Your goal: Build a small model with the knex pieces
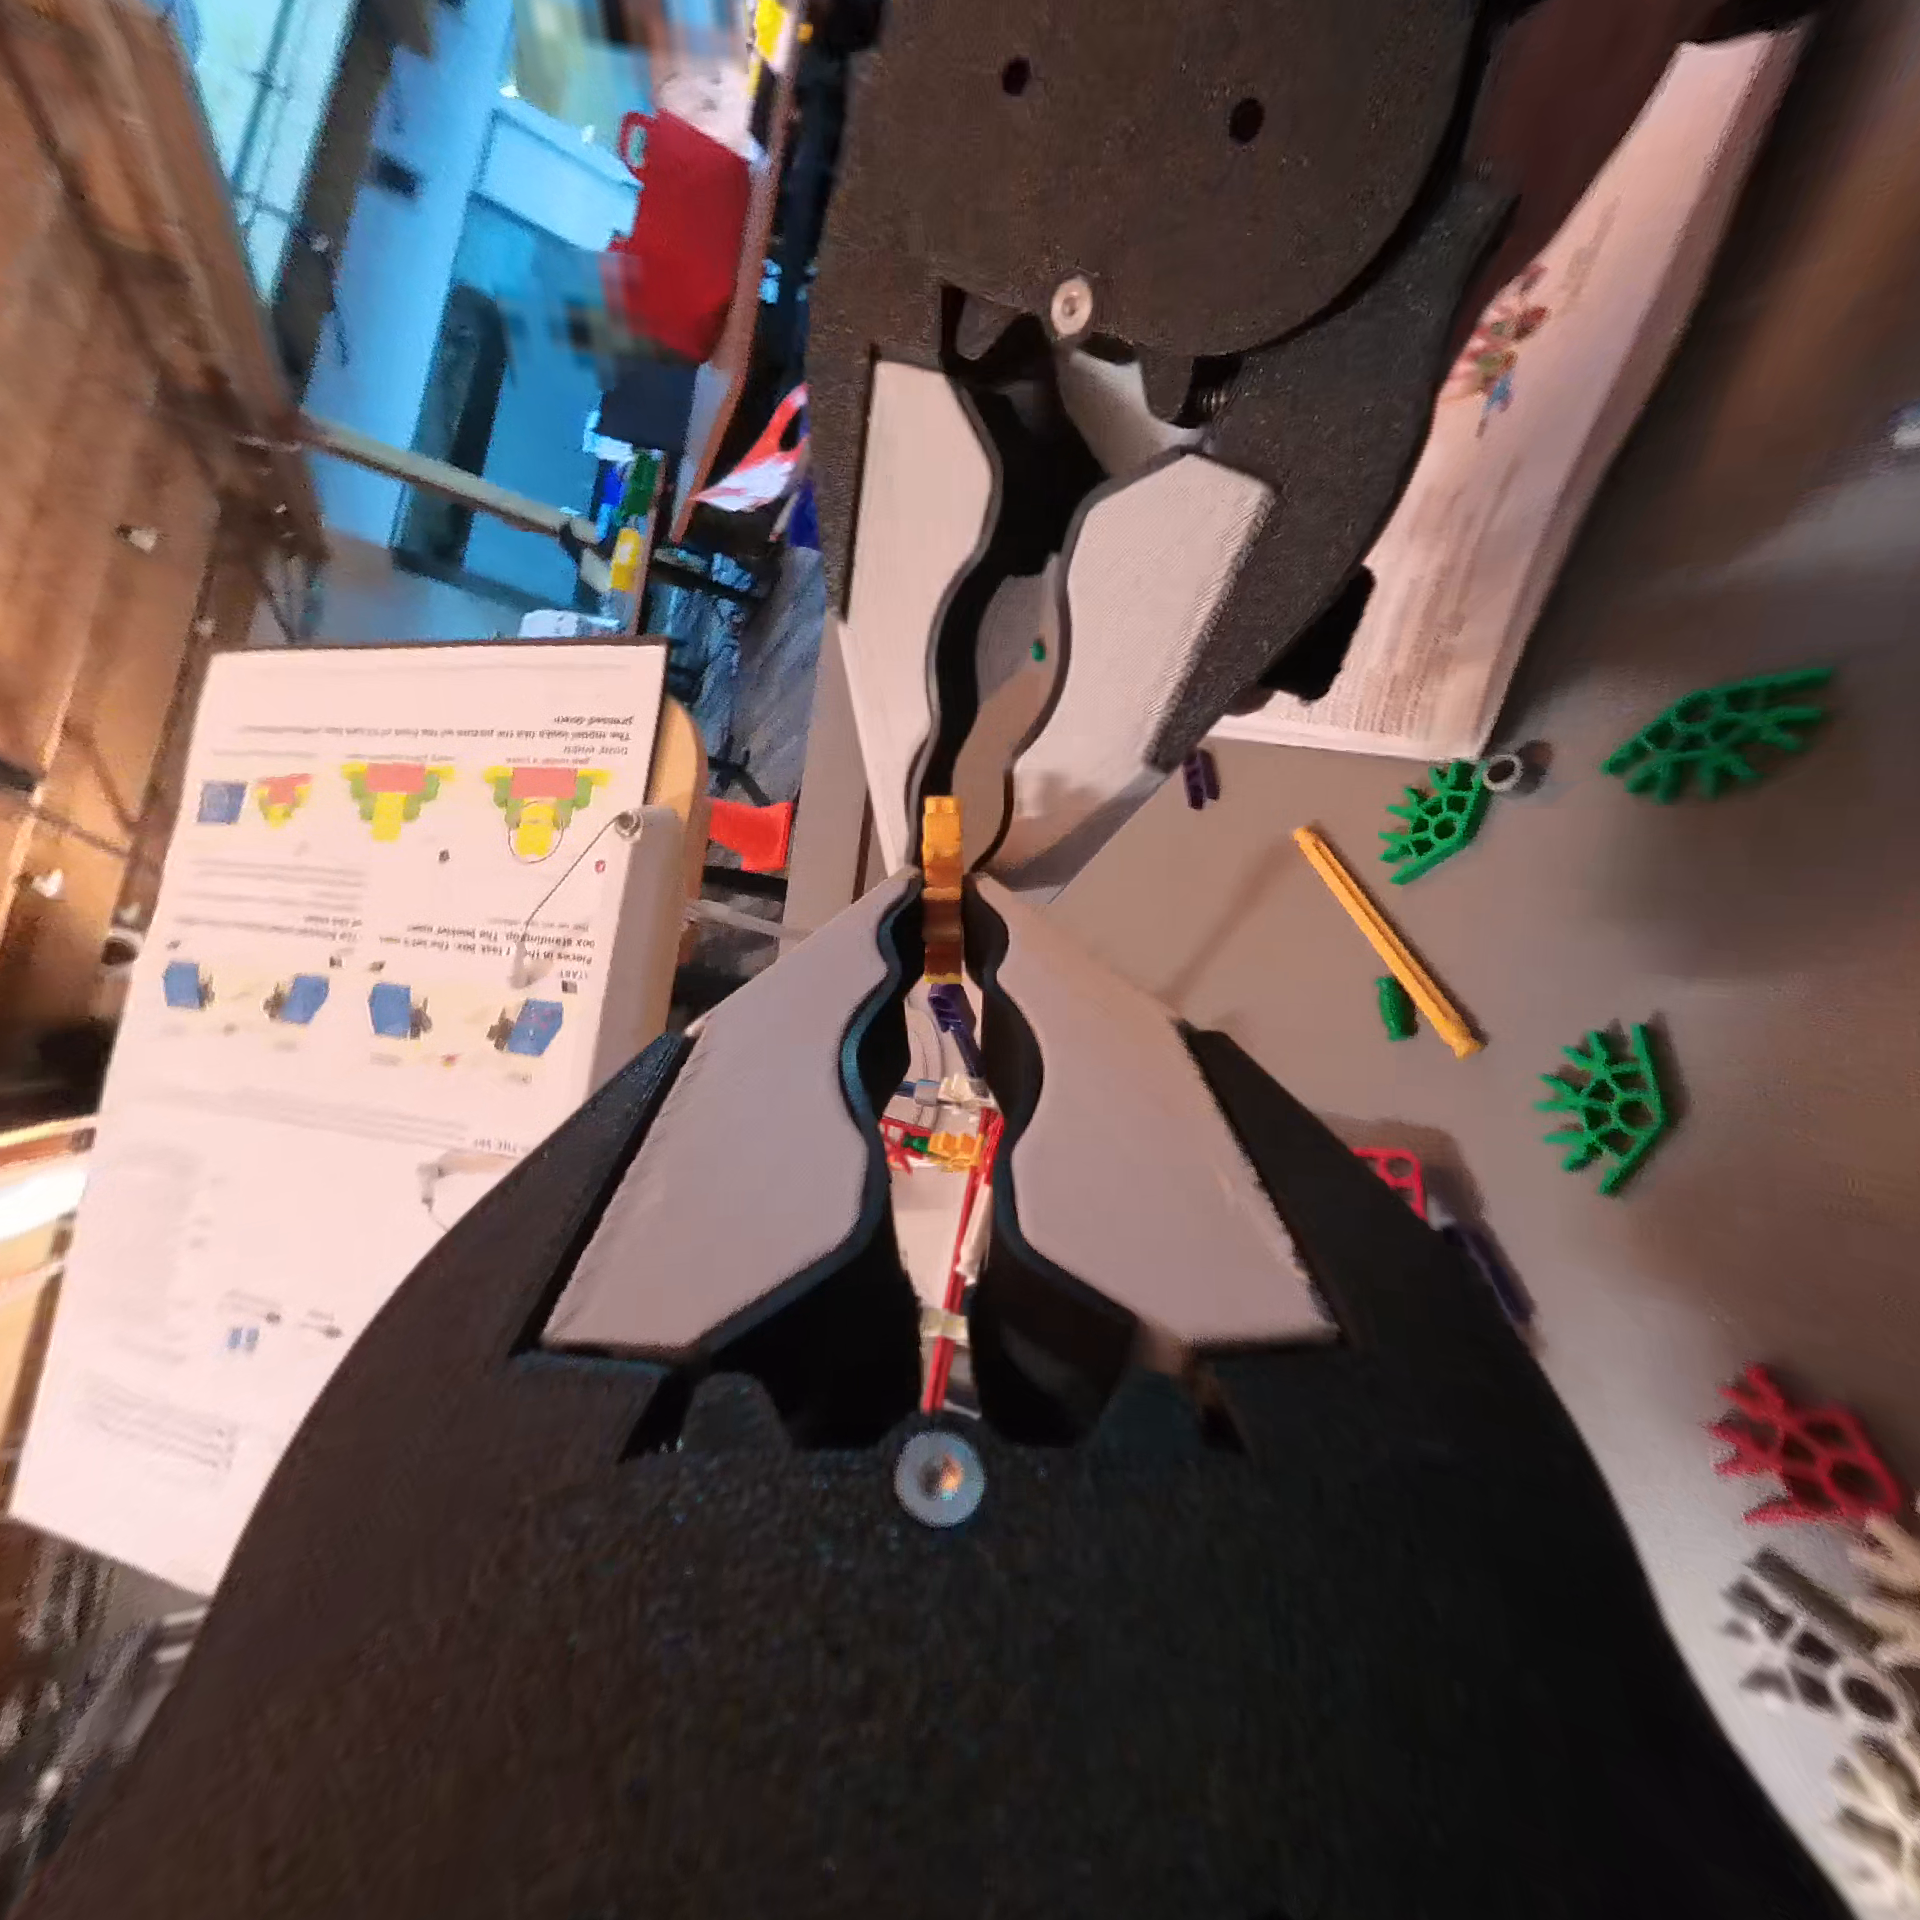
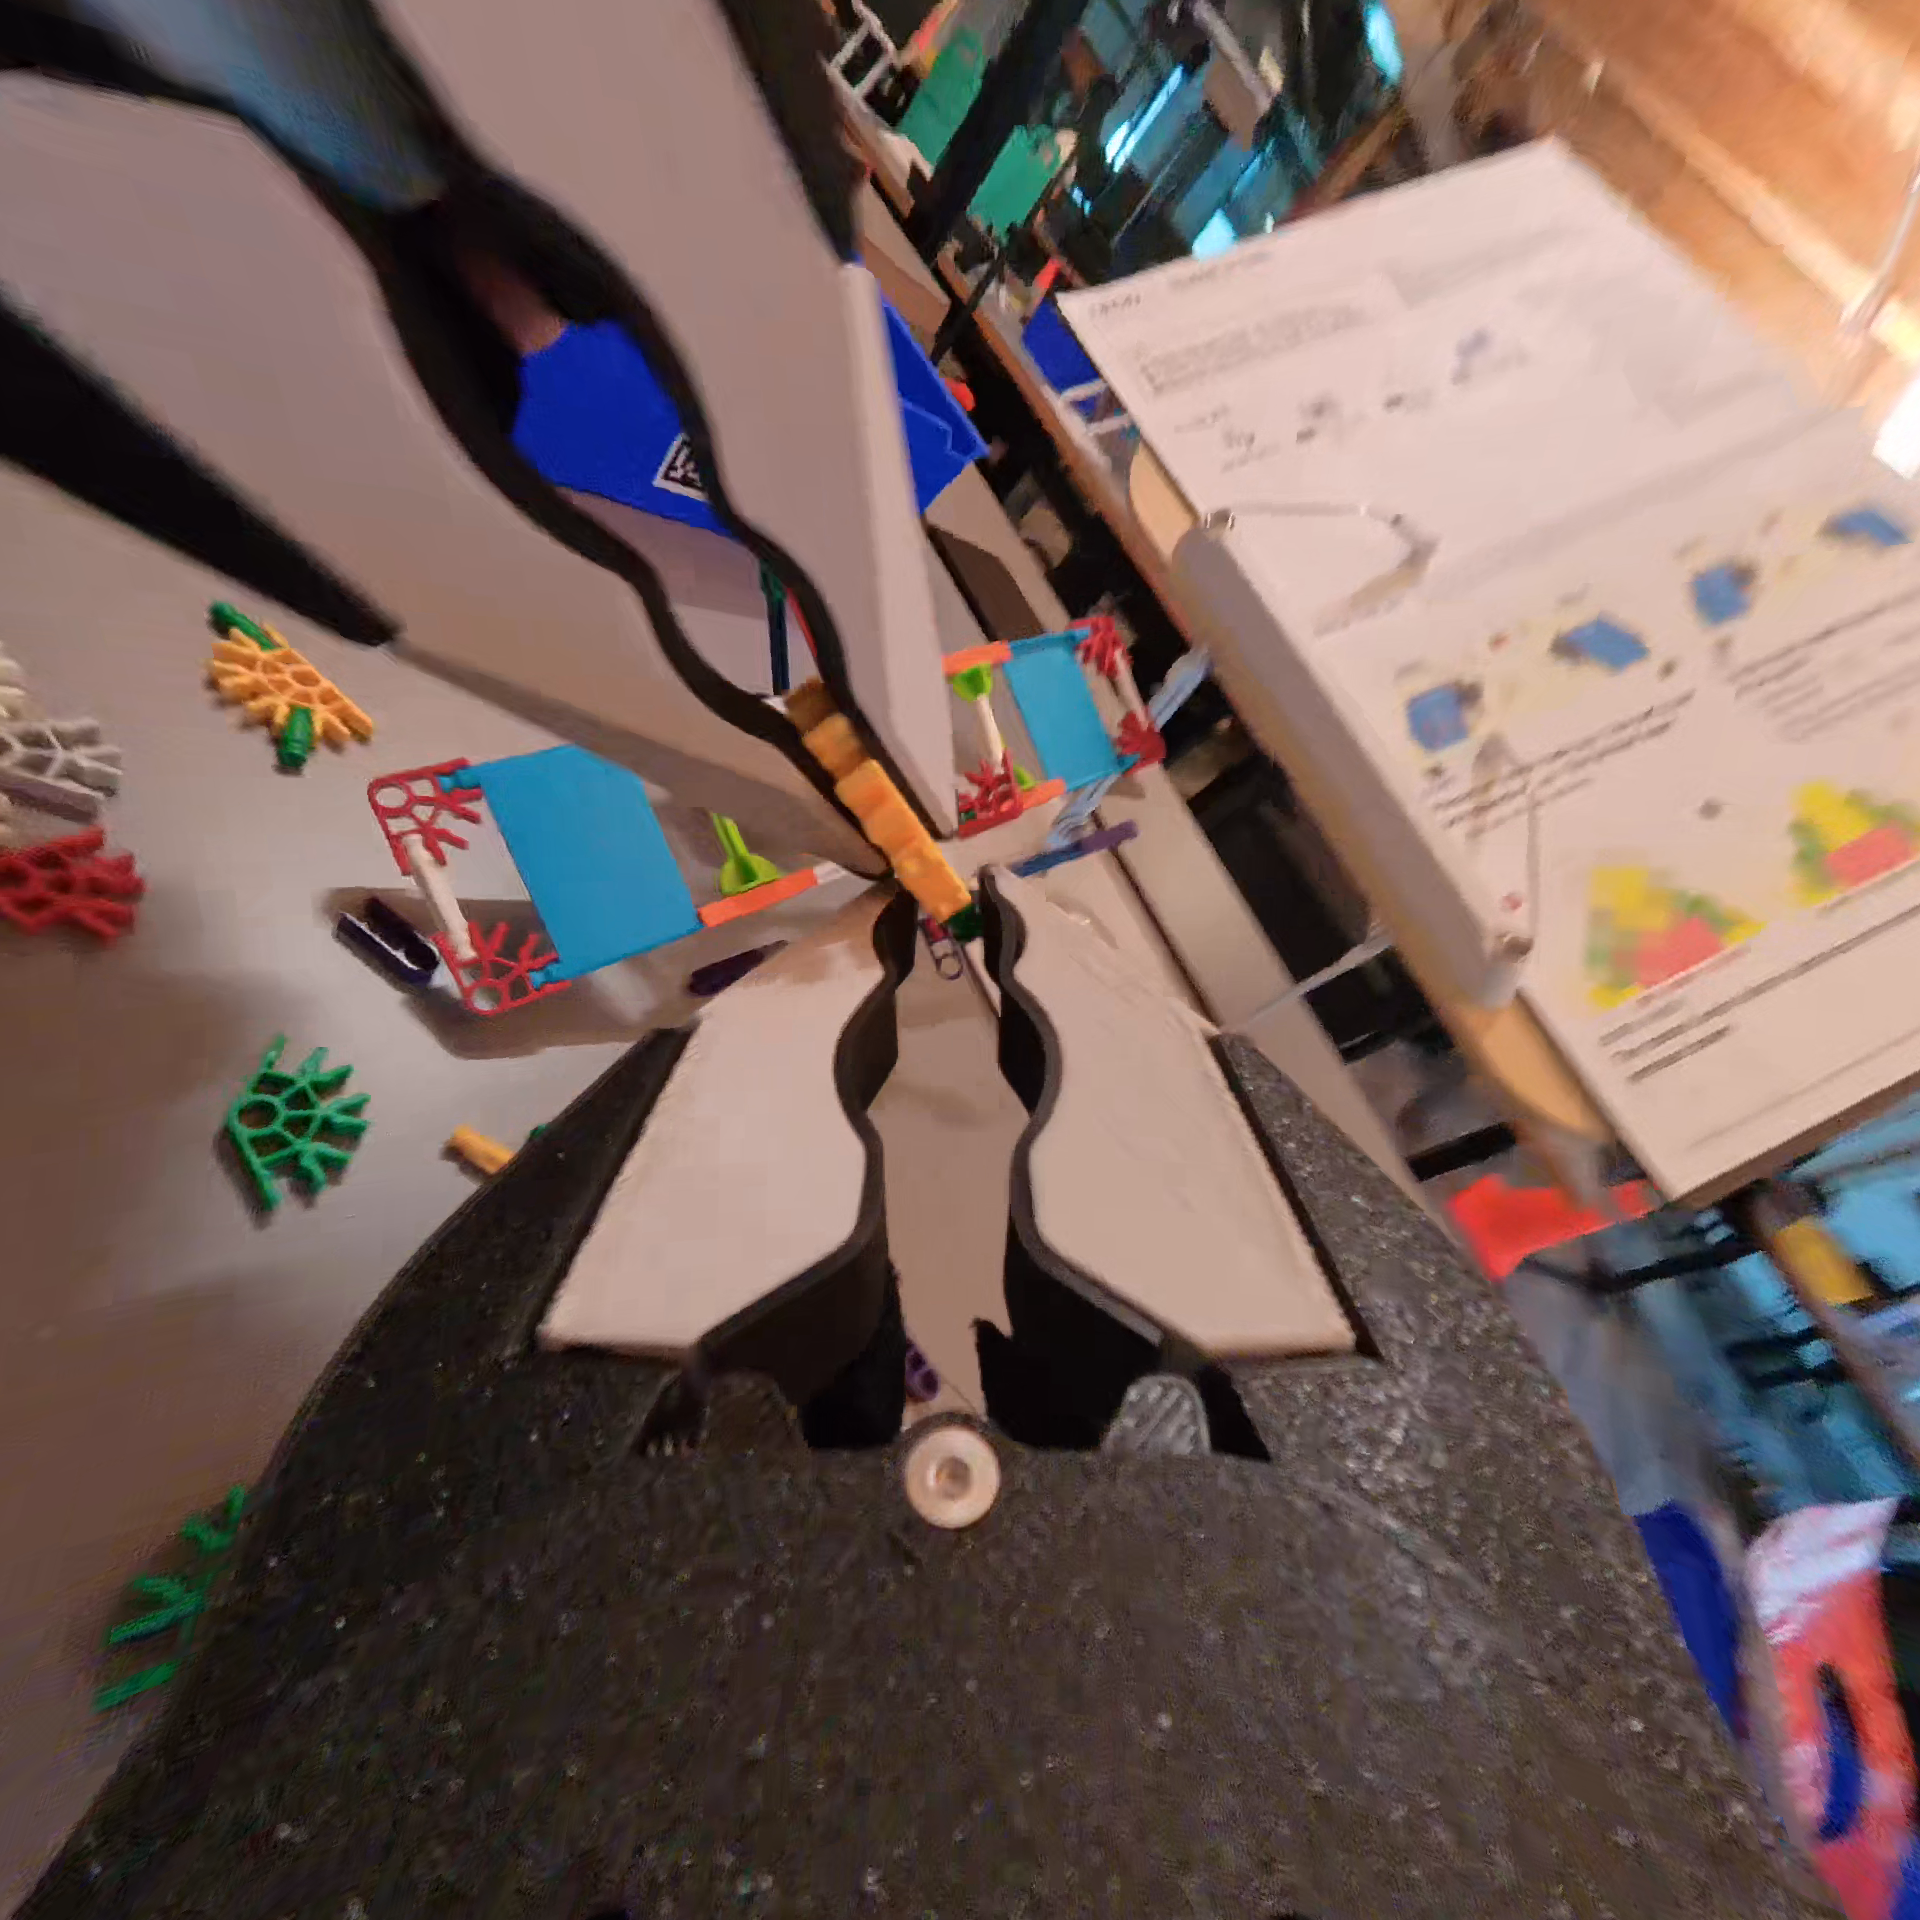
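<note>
Both claws meet tip to tip on one orange rod (image 1: 940, 883): the left claw (image 1: 940, 894) clenches its near end, the right claw (image 2: 940, 899) the other. Only the right wrist view shows the two blue-panelled frames (image 2: 582, 862) standing on the grey worktop (image 2: 156, 1195). Only the left wrist view shows a yellow rod (image 1: 1387, 940) among loose green connectors (image 1: 1605, 1107). An instruction sheet (image 1: 343, 997) stands at the worktop's edge.
</note>
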Tool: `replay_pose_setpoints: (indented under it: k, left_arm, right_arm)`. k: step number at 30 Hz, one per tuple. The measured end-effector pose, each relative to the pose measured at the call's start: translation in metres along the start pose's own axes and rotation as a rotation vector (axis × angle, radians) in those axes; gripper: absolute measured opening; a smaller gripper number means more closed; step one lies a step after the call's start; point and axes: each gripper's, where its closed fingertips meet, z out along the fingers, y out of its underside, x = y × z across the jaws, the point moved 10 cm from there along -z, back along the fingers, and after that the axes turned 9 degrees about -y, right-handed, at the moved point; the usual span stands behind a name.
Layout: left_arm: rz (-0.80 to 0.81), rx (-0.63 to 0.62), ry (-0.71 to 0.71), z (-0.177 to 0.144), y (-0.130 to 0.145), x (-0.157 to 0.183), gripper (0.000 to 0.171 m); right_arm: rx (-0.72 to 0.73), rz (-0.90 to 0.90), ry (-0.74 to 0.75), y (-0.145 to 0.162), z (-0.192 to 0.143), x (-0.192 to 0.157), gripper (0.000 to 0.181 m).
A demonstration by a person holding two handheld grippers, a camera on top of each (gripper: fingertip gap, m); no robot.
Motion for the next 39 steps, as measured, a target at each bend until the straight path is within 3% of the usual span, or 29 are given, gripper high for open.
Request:
replay_pose_setpoints:
  k: [8,13,21,23,27,30,32,39]
  left_arm:
    - [0.066,-0.019,0.174,-0.002,0.001,-0.004,0.003]
    - [0.139,-0.084,0.034,0.009,-0.004,0.008,0.003]
    - [0.106,-0.081,-0.272,0.018,-0.009,0.016,0.001]
    - [0.115,-0.083,-0.312,0.019,-0.009,0.015,0.002]
    - [0.041,-0.060,-0.329,0.020,-0.005,0.004,0.003]
    - [-0.028,-0.042,-0.305,0.018,0.001,0.003,0.003]
    - [-0.124,-0.034,-0.311,0.013,0.007,-0.007,0.004]
    - [-0.190,-0.013,-0.198,0.011,0.019,-0.011,0.004]
  right_arm:
    - [-0.087,-0.243,-0.008,-0.001,0.003,-0.013,0.002]
    - [-0.113,-0.035,-0.018,0.004,0.008,-0.005,0.003]
    - [0.009,0.384,-0.049,0.006,0.008,0.011,0.000]
    - [0.080,0.549,-0.122,0.009,0.010,0.014,0.000]
    - [0.159,0.639,-0.197,0.007,0.012,0.016,0.002]
    - [0.137,0.582,-0.193,0.017,0.006,0.029,0.003]
    - [0.024,0.461,-0.218,0.029,0.001,0.032,0.004]
    - [-0.200,0.108,-0.531,0.038,-0.005,-0.017,0.005]
